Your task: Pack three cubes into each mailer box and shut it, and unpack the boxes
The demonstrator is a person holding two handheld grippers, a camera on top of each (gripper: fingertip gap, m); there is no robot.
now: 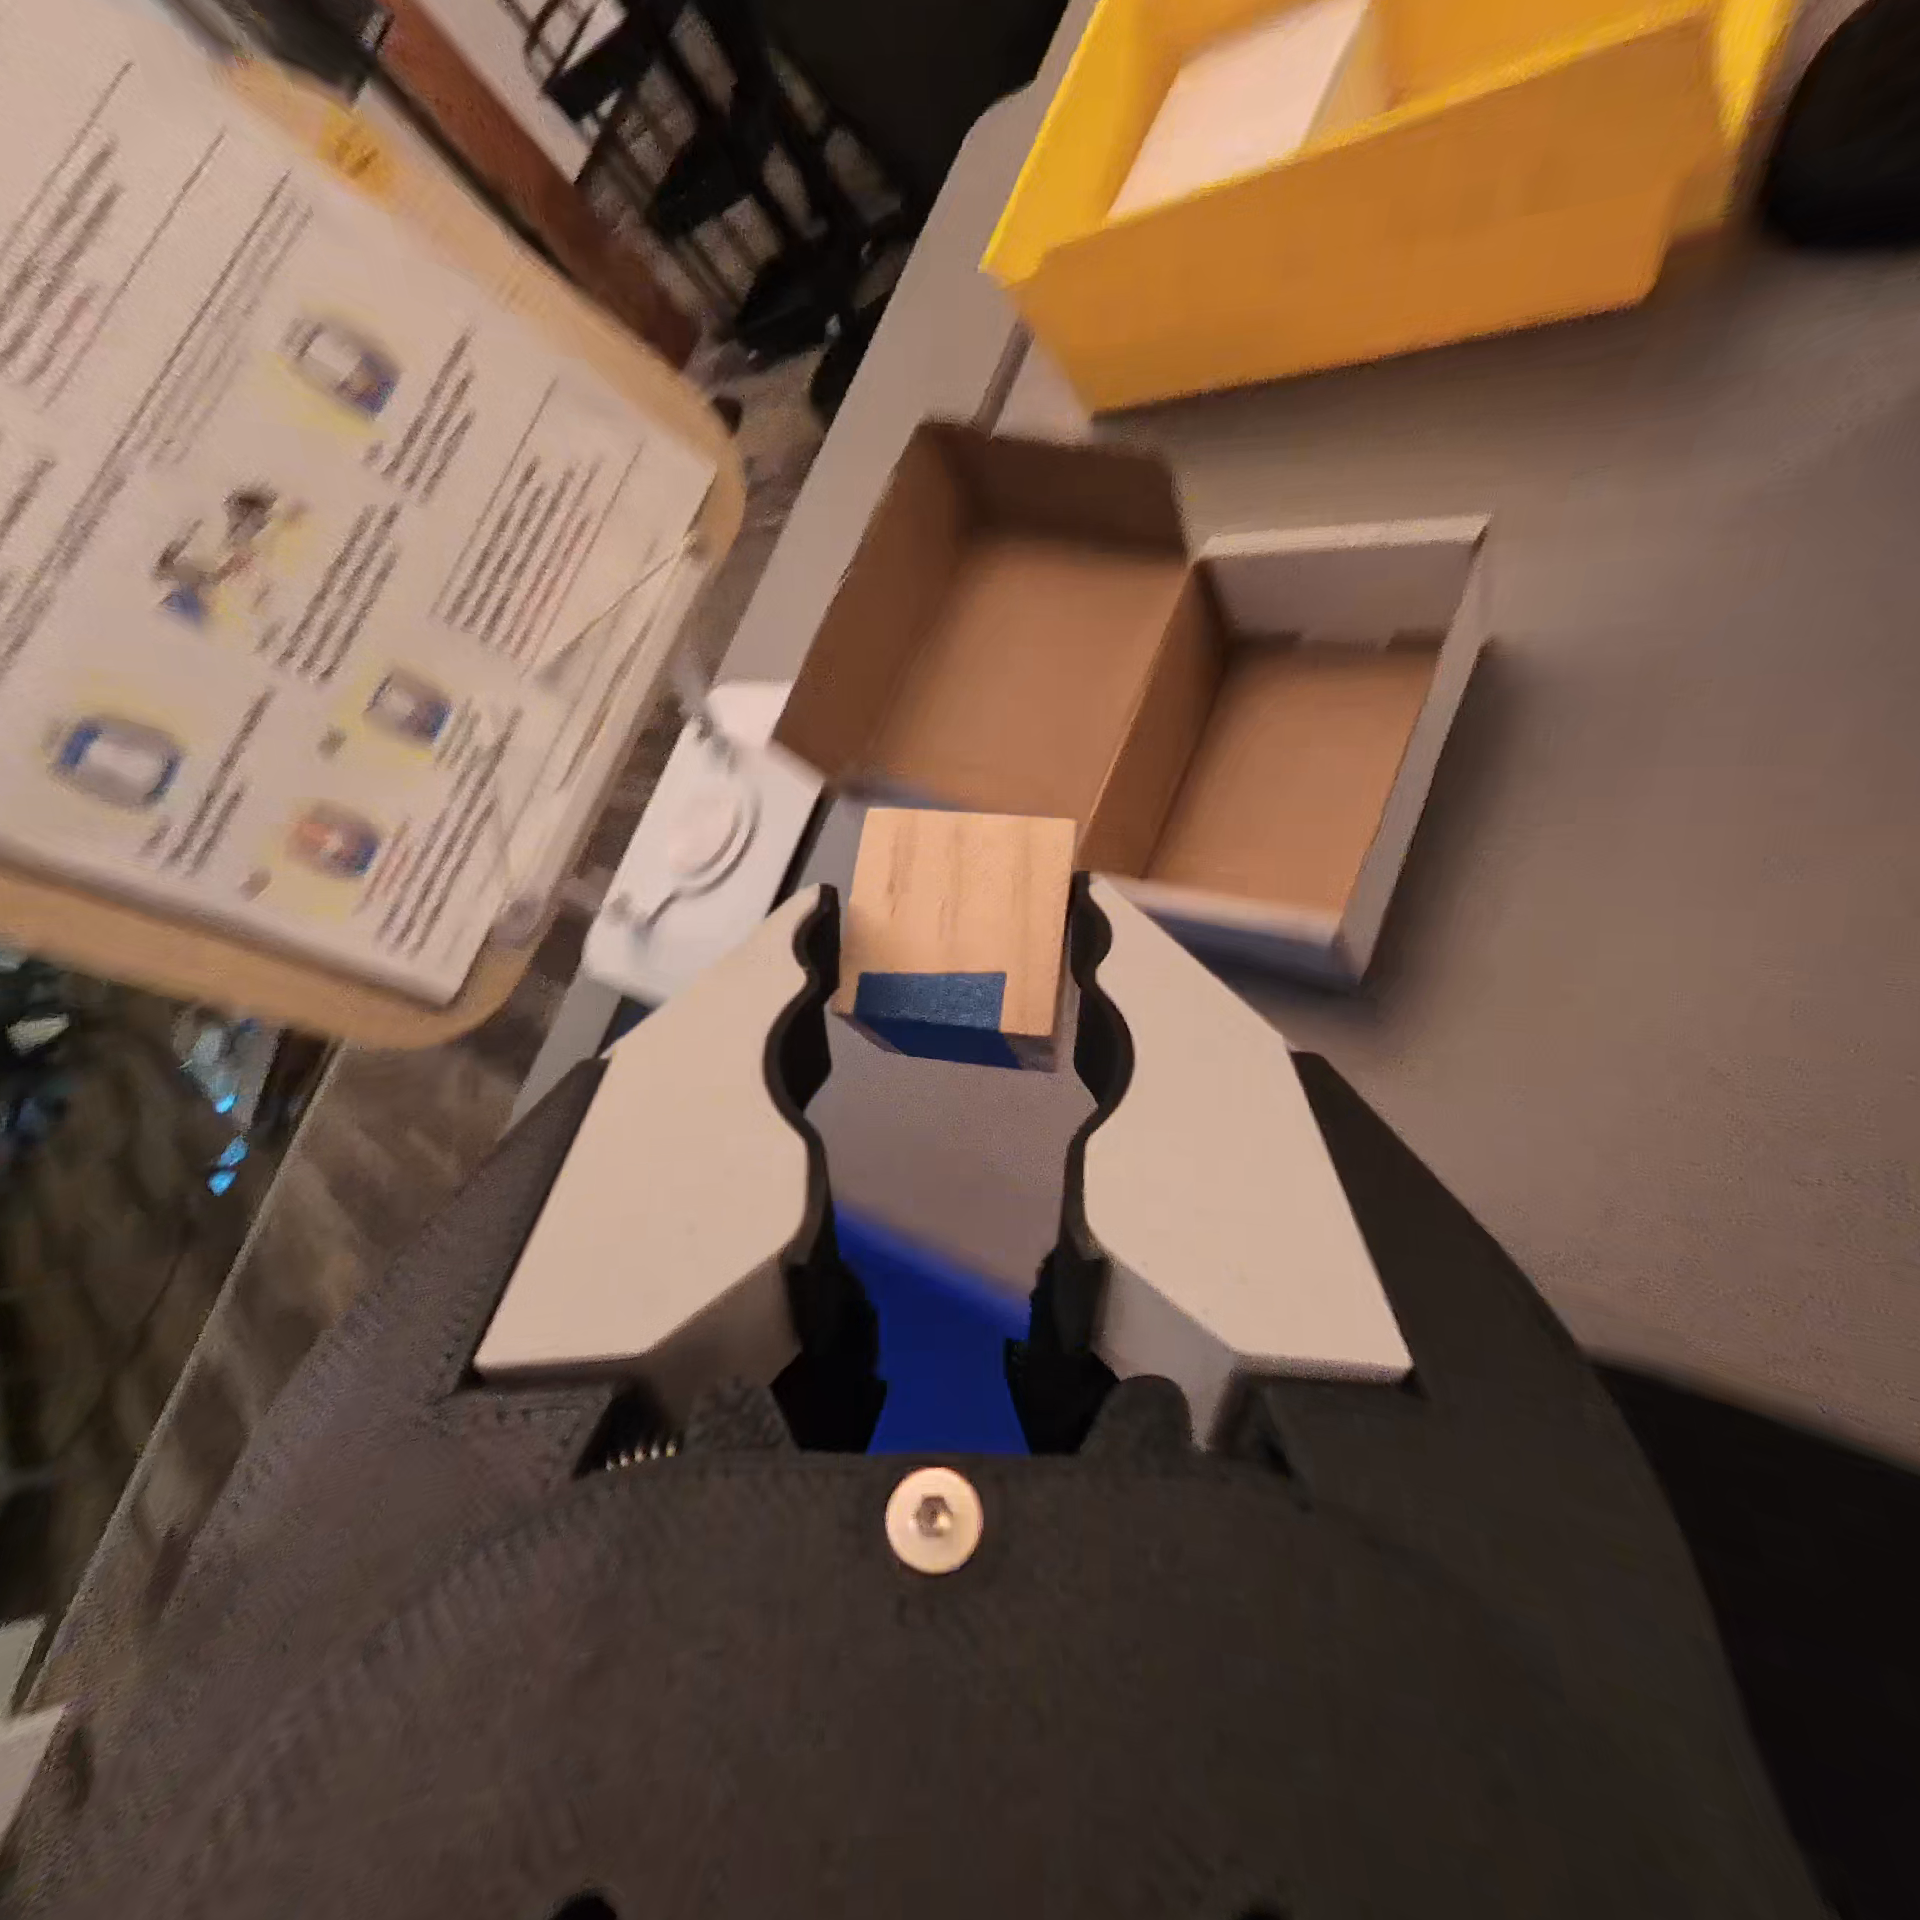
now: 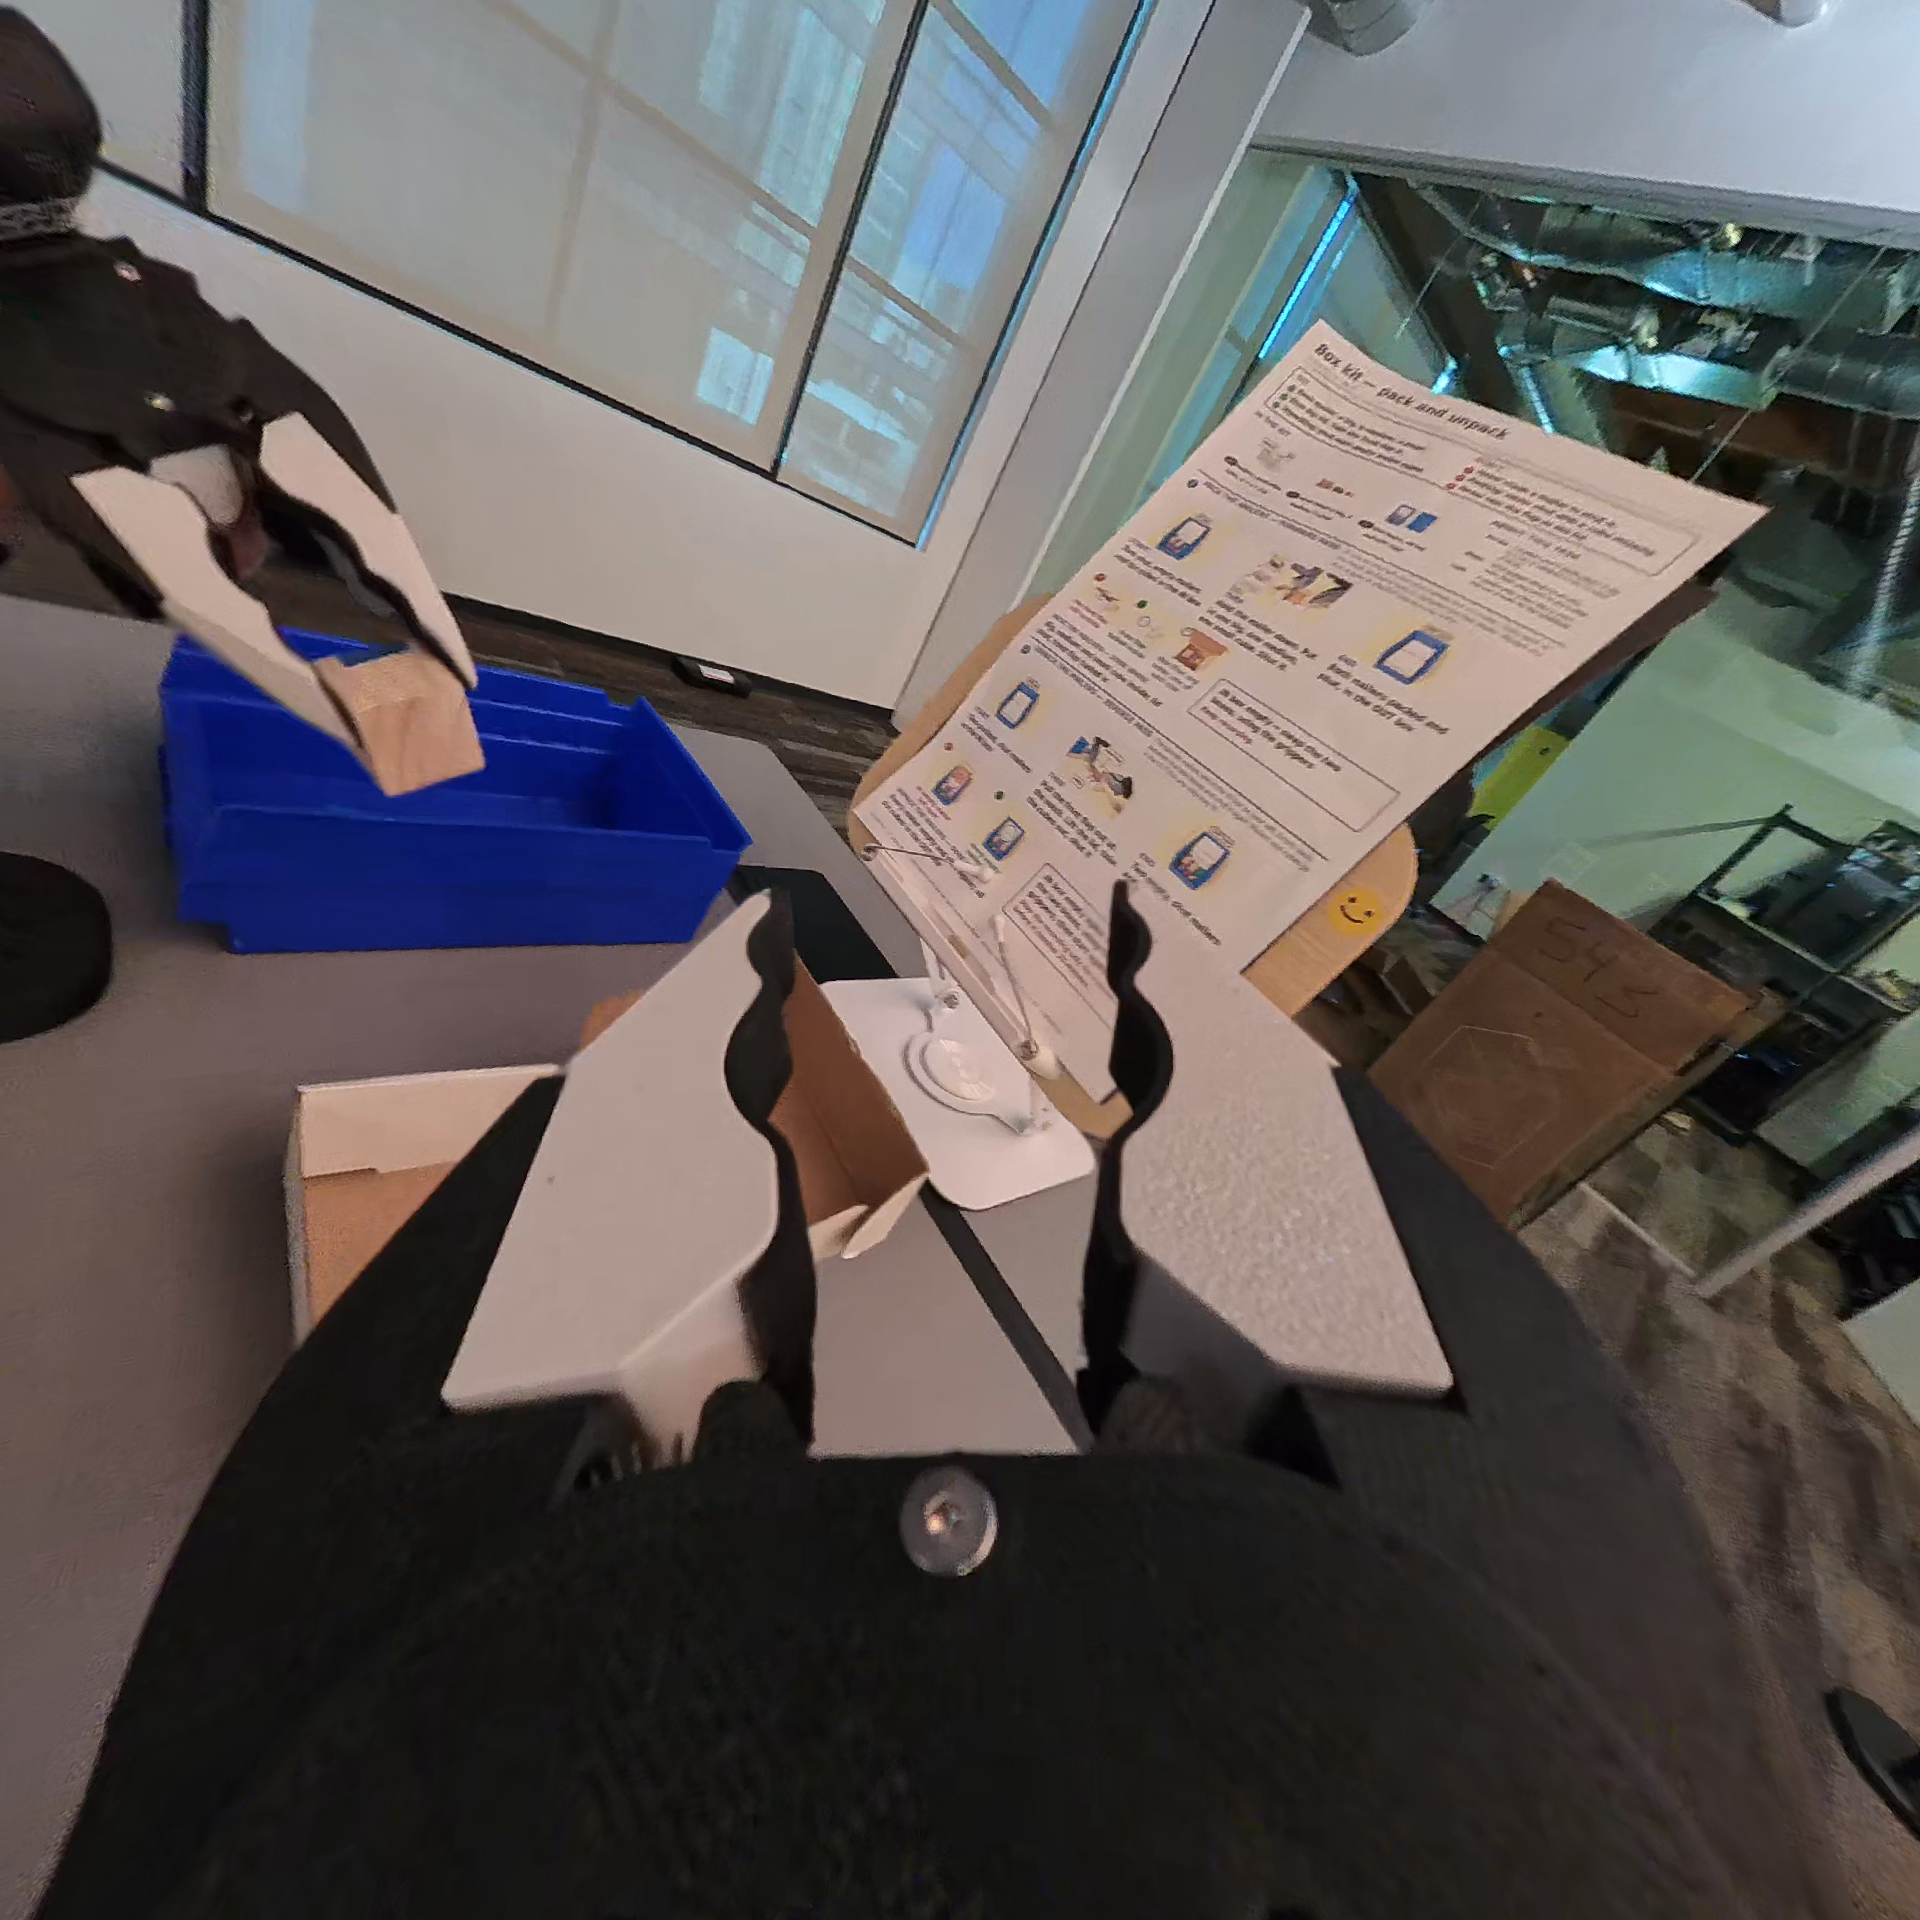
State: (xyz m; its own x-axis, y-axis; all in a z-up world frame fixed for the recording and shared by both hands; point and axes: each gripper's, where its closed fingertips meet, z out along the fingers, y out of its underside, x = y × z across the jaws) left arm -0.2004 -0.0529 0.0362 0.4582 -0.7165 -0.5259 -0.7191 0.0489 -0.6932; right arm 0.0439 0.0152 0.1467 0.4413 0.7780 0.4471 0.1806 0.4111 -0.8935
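My left gripper (image 1: 956,904) is shut on a wooden cube (image 1: 961,899) with a blue patch on it, held in the air short of an open mailer box (image 1: 1288,748). The box is white outside and brown inside, its lid (image 1: 987,634) folded back, and I see nothing inside it. In the right wrist view the left gripper (image 2: 400,717) holds the cube (image 2: 416,722) above a blue bin (image 2: 436,821). My right gripper (image 2: 940,914) is open and empty, over the open box (image 2: 374,1153) near the table edge.
A yellow bin (image 1: 1351,229) with a white box inside stands beyond the mailer box. A printed instruction sheet (image 2: 1268,665) on a white stand (image 2: 977,1091) sits at the table's edge. The grey table (image 1: 1662,935) spreads to the right. My hands' fingertips stand some 30 cm from each other.
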